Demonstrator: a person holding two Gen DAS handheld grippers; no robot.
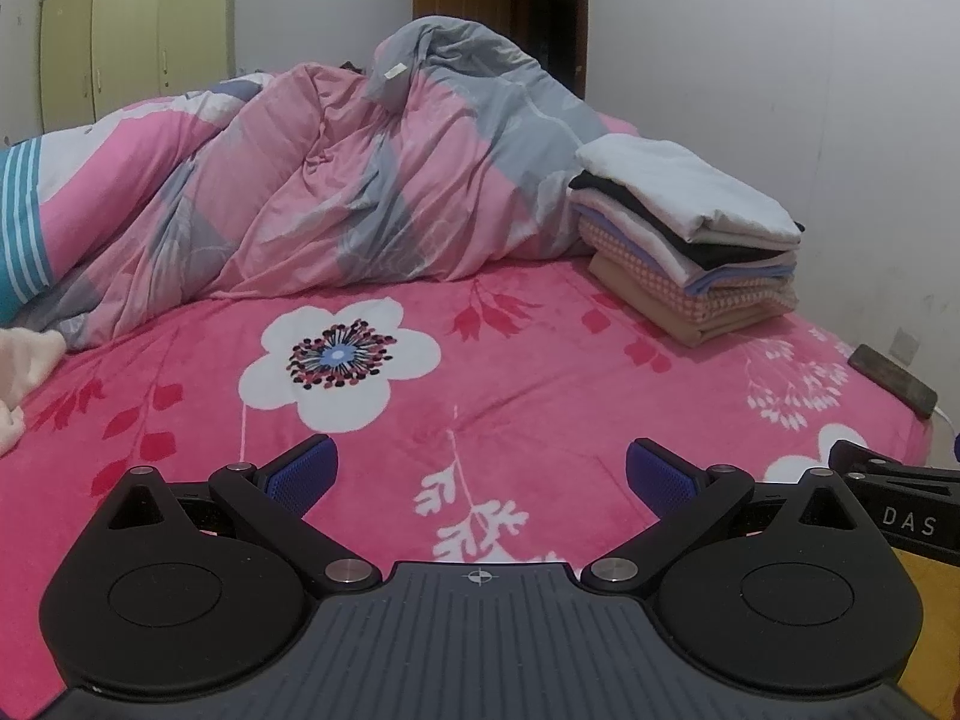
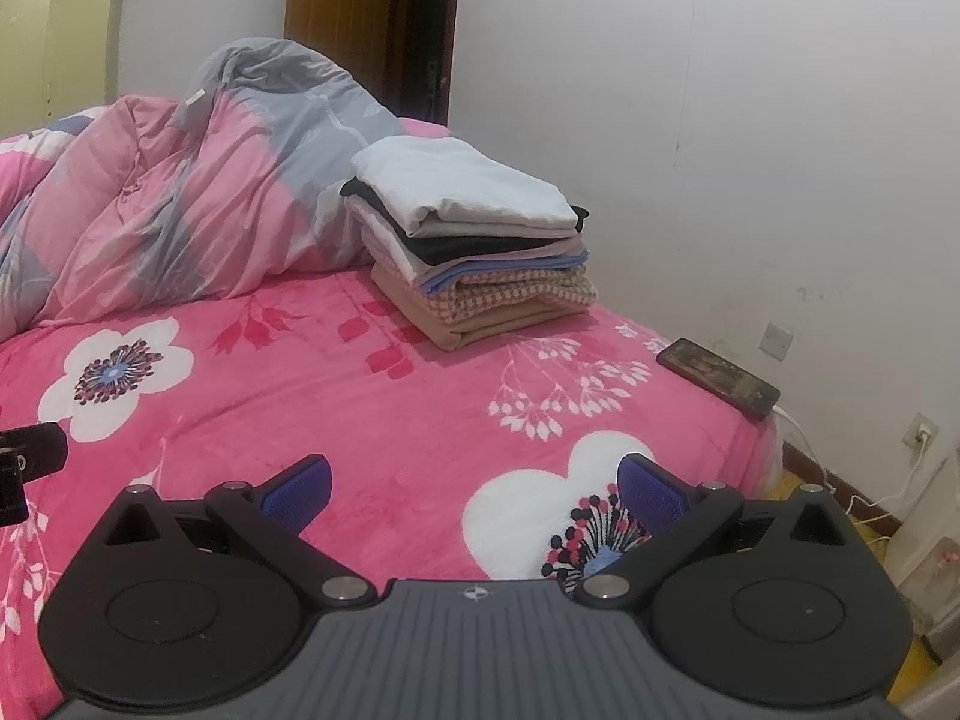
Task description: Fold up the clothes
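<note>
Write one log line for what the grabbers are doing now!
left gripper: open, empty | right gripper: open, empty | folded stack: on bed | phone: bed edge

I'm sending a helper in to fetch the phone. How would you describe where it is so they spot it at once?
Start at the pink flowered bed and find the stack of folded clothes by the white wall. The phone lies nearer the bed's corner than the stack, at the edge, apart from it. It is the only dark, flat, hard slab on the bedding.

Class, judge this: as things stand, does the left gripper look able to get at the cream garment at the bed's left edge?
Probably yes: the left gripper is open and empty, and only bare blanket lies before the cream garment.
</note>
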